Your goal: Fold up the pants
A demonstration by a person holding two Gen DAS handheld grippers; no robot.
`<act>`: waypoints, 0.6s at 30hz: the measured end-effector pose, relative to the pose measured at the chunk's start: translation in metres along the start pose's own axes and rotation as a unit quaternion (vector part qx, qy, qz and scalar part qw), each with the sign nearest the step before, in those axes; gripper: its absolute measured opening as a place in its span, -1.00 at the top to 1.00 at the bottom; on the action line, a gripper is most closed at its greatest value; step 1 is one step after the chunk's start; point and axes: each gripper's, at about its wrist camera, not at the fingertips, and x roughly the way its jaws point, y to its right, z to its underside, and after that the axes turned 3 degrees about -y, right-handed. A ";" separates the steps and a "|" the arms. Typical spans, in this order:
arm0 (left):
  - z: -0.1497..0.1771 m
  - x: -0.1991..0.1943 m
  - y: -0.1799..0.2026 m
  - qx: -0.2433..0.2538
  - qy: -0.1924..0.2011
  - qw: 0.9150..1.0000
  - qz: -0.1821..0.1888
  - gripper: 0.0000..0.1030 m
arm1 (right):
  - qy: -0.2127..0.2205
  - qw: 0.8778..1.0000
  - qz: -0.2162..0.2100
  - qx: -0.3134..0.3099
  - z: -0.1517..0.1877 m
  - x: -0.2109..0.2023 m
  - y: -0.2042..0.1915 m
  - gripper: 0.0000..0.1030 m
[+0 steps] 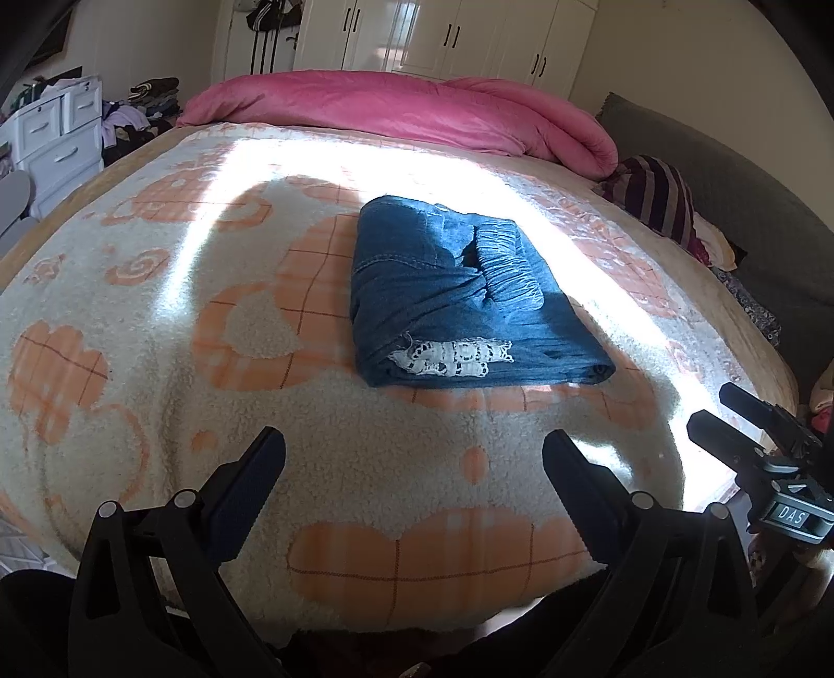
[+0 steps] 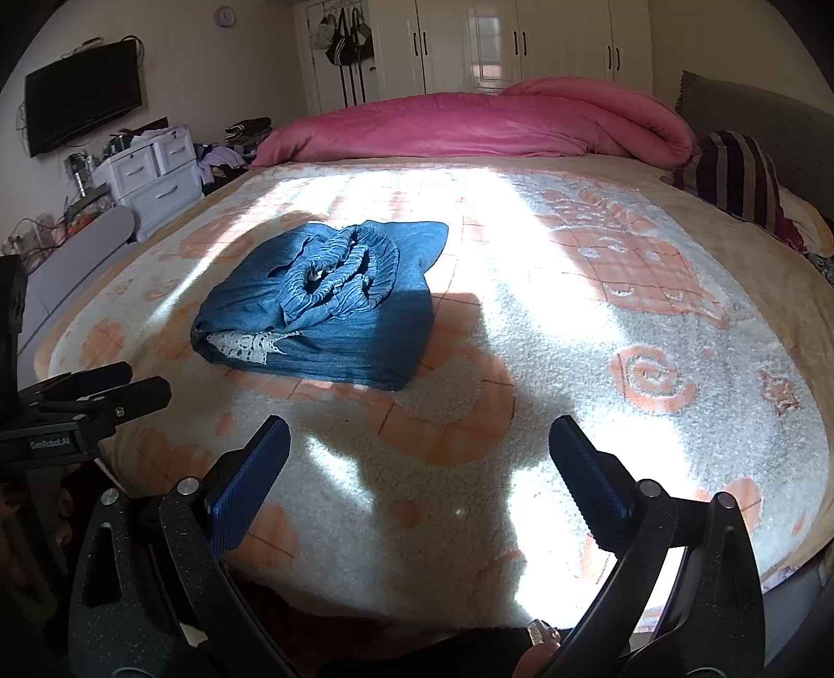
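Blue denim pants [image 1: 458,297] lie folded into a compact bundle on the fleece blanket [image 1: 156,334], with a white lace trim showing at the near edge and the gathered waistband on top. The right wrist view has the pants [image 2: 323,307] left of centre. My left gripper [image 1: 414,448] hovers open above the blanket, well short of the pants, holding nothing. Also open and empty is my right gripper [image 2: 419,438], which stands back from the bundle to its right. Each gripper shows at the edge of the other's view: the right gripper [image 1: 730,412] and the left gripper [image 2: 130,380].
A rolled pink duvet [image 1: 406,112] lies across the far end of the bed. A striped pillow [image 1: 657,201] rests at the right by a grey headboard [image 1: 730,172]. White drawers [image 2: 151,172], piled clothes and a wall TV [image 2: 83,96] stand to the left; wardrobes [image 2: 521,41] line the back wall.
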 end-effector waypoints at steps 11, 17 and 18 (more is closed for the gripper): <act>-0.001 -0.002 -0.001 -0.002 -0.001 1.000 -0.011 -0.92 | -0.001 1.000 0.002 -0.002 0.000 0.000 -0.001 -0.83; -0.001 -0.004 -0.001 -0.003 -0.001 1.000 -0.014 -0.92 | -0.001 1.000 0.004 -0.003 0.000 0.000 -0.001 -0.83; -0.001 -0.004 -0.001 -0.002 -0.001 1.000 -0.015 -0.92 | -0.001 1.000 0.003 -0.003 0.001 0.000 -0.001 -0.83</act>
